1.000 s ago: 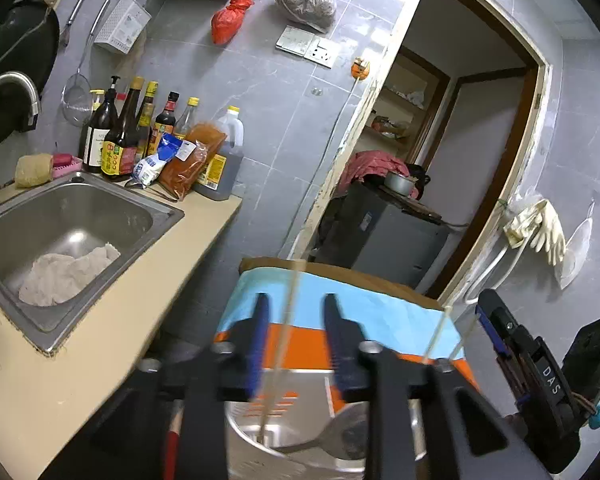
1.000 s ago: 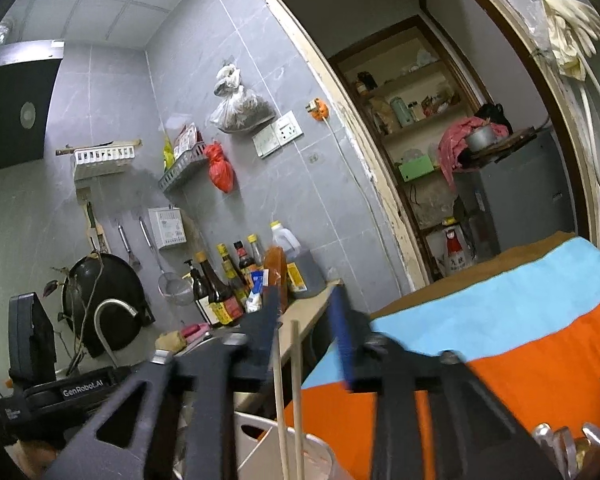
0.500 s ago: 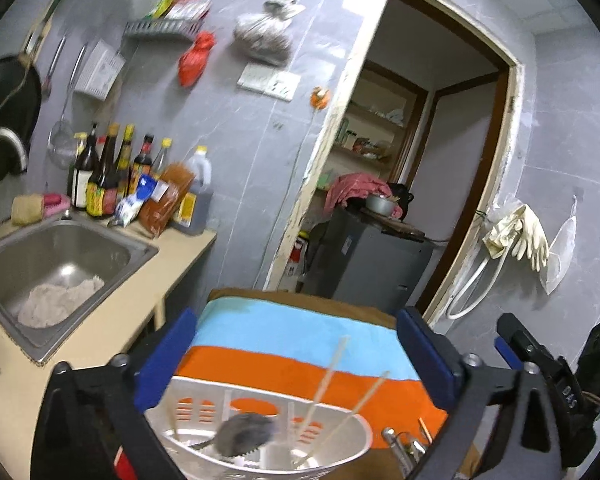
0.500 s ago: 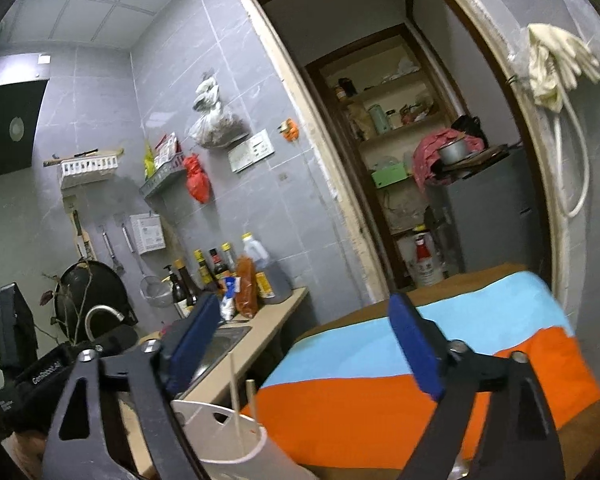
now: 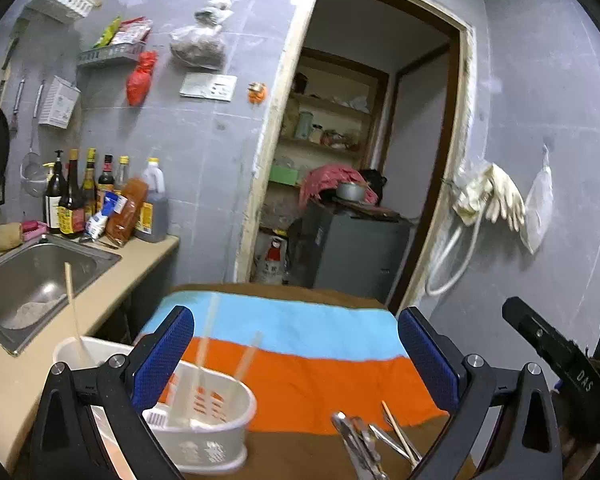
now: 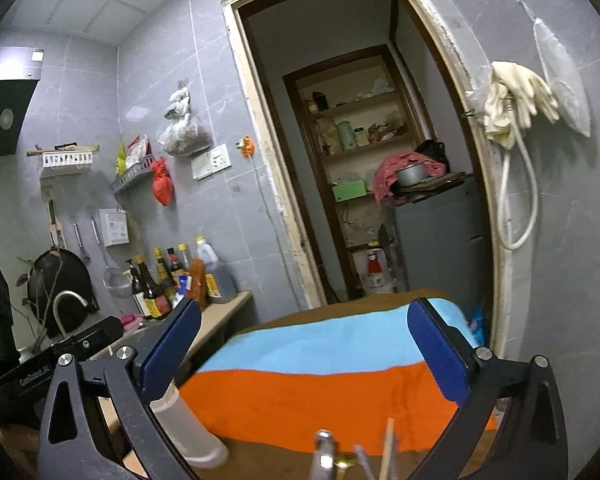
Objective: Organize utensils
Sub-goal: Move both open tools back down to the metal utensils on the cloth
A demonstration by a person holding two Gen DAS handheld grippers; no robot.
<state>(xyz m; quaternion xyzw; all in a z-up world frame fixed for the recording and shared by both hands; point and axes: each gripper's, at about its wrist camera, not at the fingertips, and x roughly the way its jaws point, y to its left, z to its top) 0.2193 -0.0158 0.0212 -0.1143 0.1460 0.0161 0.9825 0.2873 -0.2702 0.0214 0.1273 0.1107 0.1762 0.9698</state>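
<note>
We saw chopsticks (image 5: 204,354) standing in the white utensil basket (image 5: 216,416) on the cloth-covered surface (image 5: 300,360); only the left view showed them. Loose cutlery (image 5: 364,436) lay beside. Left gripper (image 5: 296,360) gaped empty; right gripper (image 6: 306,354) was opening, empty.

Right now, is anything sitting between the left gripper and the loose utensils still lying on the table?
Nothing visible does. The left gripper is open and empty, and the loose utensils lie on bare brown table low between its fingers. The white holder stands off to the left.
</note>
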